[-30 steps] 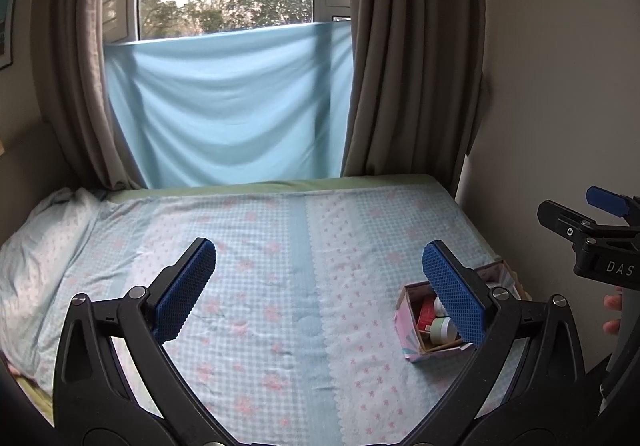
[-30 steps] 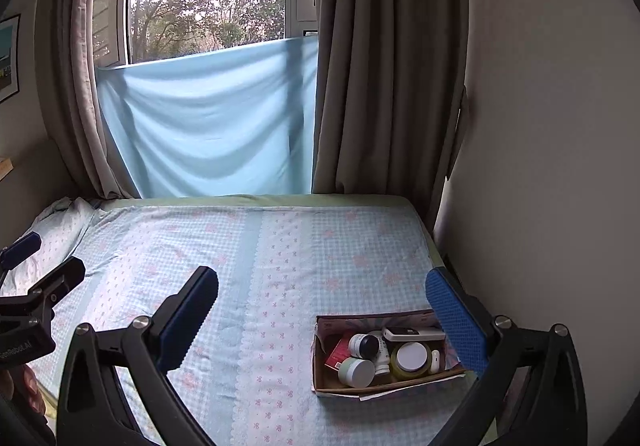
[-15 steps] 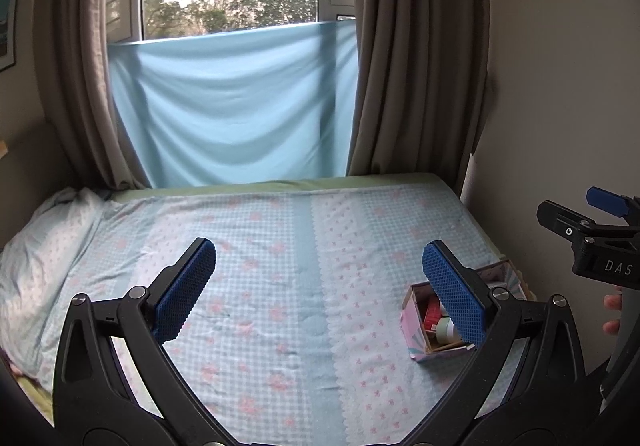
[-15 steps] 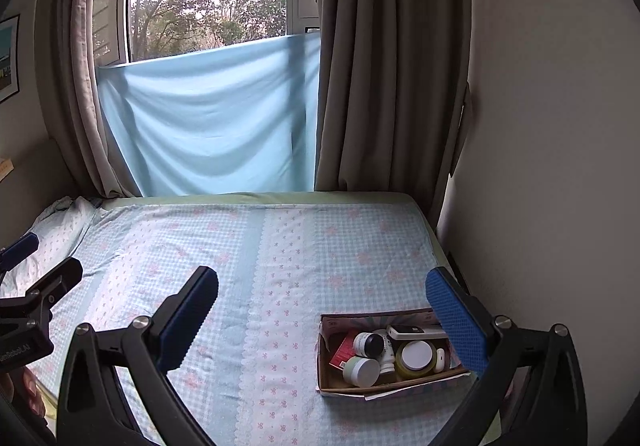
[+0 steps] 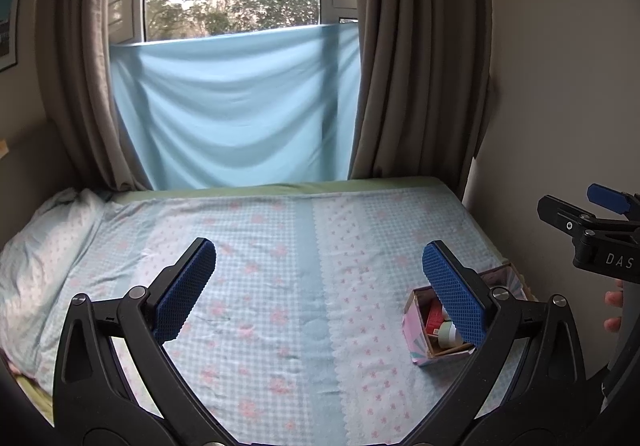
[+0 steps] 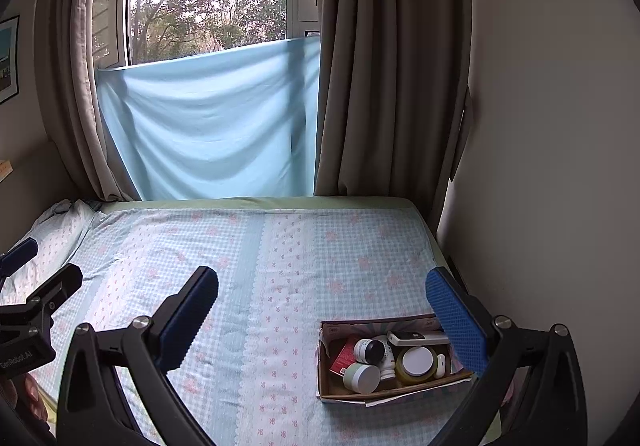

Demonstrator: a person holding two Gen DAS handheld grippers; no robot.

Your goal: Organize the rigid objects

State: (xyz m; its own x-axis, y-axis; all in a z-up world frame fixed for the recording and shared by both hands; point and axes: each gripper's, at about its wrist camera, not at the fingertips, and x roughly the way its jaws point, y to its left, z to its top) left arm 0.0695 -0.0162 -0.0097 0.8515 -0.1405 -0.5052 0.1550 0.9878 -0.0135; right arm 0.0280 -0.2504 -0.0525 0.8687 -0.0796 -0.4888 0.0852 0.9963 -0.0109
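Note:
A small cardboard box (image 6: 325, 374) with a pastel patterned outside (image 5: 414, 334) sits on the bed near its right edge. It holds several small items: a green jar with a white lid (image 6: 362, 377), a dark-capped bottle (image 6: 369, 351), a round jar with a white lid (image 6: 417, 363), a red packet (image 6: 344, 356) and a white device (image 6: 416, 337). My left gripper (image 5: 320, 290) is open and empty above the bed; its right finger hides part of the box. My right gripper (image 6: 322, 316) is open and empty, with the box low between its fingers.
The bed (image 6: 280, 254) has a blue checked sheet with pink flowers. A pillow (image 5: 36, 258) lies at the left. A wall (image 6: 540, 166) runs close along the right edge. Brown curtains (image 6: 380, 66) and a hanging blue cloth (image 6: 208, 122) are behind the bed.
Both views have shifted slightly right and down; the box sits a little further right and lower in each. Both grippers stay open and empty.

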